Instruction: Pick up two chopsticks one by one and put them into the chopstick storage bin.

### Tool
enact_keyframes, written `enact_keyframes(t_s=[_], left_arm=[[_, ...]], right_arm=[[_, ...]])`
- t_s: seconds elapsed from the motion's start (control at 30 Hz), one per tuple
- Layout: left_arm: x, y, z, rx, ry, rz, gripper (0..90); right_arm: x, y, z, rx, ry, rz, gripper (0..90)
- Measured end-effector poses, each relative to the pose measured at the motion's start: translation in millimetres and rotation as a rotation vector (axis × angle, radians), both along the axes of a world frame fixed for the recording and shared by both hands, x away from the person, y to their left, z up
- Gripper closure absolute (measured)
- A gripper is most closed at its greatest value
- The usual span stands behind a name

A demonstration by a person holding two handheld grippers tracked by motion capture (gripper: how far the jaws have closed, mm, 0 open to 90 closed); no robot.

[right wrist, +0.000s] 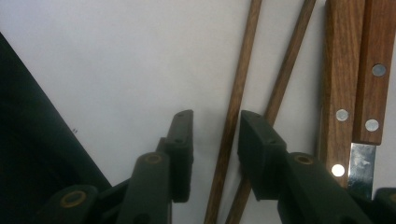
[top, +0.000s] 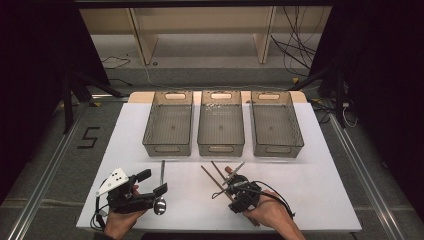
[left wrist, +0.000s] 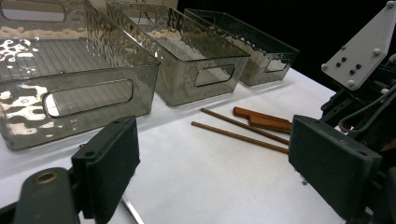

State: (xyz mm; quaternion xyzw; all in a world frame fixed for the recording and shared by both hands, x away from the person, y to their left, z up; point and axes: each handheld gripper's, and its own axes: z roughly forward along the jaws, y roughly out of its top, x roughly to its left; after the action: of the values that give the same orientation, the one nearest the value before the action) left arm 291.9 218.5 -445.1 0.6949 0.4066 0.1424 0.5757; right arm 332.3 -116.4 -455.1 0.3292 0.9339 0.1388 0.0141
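Right tongs narrowed astride thin brown wooden chopstick, pads not yet pressing; it lies beside wood-handled knives on white surface. Risk: second chopstick crossing close, may get pinched too. Left tongs wide, empty.

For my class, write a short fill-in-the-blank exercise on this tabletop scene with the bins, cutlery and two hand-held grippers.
1. At the far side of the white table stand ____ clear bins in a row.
2. The right gripper has one wooden ____ between its jaws, which are not yet pressing on it.
3. The metal spoon lies beside the ____ gripper.
4. The two knives have handles made of ____.

Missing words: three; chopstick; left; wood
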Motion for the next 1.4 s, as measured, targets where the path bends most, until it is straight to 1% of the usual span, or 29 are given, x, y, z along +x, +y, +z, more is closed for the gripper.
enact_keyframes(t_s=[0.13, 0.2, 0.33, 0.4, 0.67, 0.7, 0.77, 0.97, 1.07, 1.13, 1.23, 1.27, 1.3, 1.33, 1.37, 1.4], left_arm=[[-0.1, 0.0, 0.0, 0.000, 0.000, -0.001, 16.1], [0.0, 0.1, 0.0, 0.000, 0.000, -0.001, 16.2], [-0.1, -0.1, 0.0, 0.000, 0.000, -0.001, 16.2], [-0.1, -0.1, 0.0, 0.000, 0.000, -0.001, 16.1], [0.3, -0.9, -0.2, 0.000, 0.000, 0.000, 16.1], [0.5, -1.0, -0.3, 0.001, 0.001, -0.001, 16.2], [0.7, -0.9, -0.3, 0.009, -0.002, -0.006, 16.2], [0.9, -1.1, -0.2, 0.008, 0.000, -0.009, 16.2], [0.9, -0.8, -0.2, 0.009, 0.000, -0.009, 16.2], [0.9, -1.0, -0.2, 0.004, 0.001, -0.005, 16.2], [1.1, -0.5, 0.0, -0.002, 0.010, -0.004, 16.2], [0.6, -1.1, 0.8, -0.005, 0.010, -0.004, 16.2], [-0.3, -2.5, 2.0, 0.003, 0.002, -0.006, 16.2], [-1.3, -4.4, 3.2, 0.004, 0.003, -0.011, 16.2], [-1.3, -6.7, 4.1, -0.004, 0.009, -0.015, 16.2], [-1.0, -8.9, 5.1, -0.012, 0.024, -0.023, 16.3]], right_arm=[[1.3, 3.0, -0.5, -0.038, 0.010, -0.007, 69.9], [1.8, 4.2, -1.9, -0.055, 0.018, 0.003, 71.2], [2.0, 5.9, -2.2, -0.076, 0.008, 0.005, 76.4], [2.1, 6.5, -2.1, -0.083, 0.008, 0.004, 77.4], [-0.3, 14.3, -2.0, -0.126, -0.006, 0.025, 83.8], [-0.4, 14.9, -2.1, -0.134, -0.008, 0.036, 84.0], [-0.2, 15.7, -2.2, -0.138, -0.007, 0.035, 84.3], [-0.8, 15.5, -1.7, -0.138, -0.009, 0.032, 84.9], [-0.3, 14.4, -1.1, -0.130, -0.005, 0.035, 85.0], [-0.4, 13.5, 0.4, -0.099, 0.003, 0.037, 85.0], [0.0, 11.2, 6.1, -0.063, -0.016, 0.047, 85.0], [0.1, 10.3, 8.9, -0.040, -0.020, 0.036, 85.0], [0.5, 9.1, 11.8, -0.012, -0.022, 0.030, 85.0], [0.7, 7.7, 14.9, 0.018, -0.024, 0.028, 85.0], [0.7, 6.6, 17.7, 0.043, -0.036, 0.025, 85.0], [0.6, 5.6, 20.6, 0.062, -0.047, 0.024, 85.0]])
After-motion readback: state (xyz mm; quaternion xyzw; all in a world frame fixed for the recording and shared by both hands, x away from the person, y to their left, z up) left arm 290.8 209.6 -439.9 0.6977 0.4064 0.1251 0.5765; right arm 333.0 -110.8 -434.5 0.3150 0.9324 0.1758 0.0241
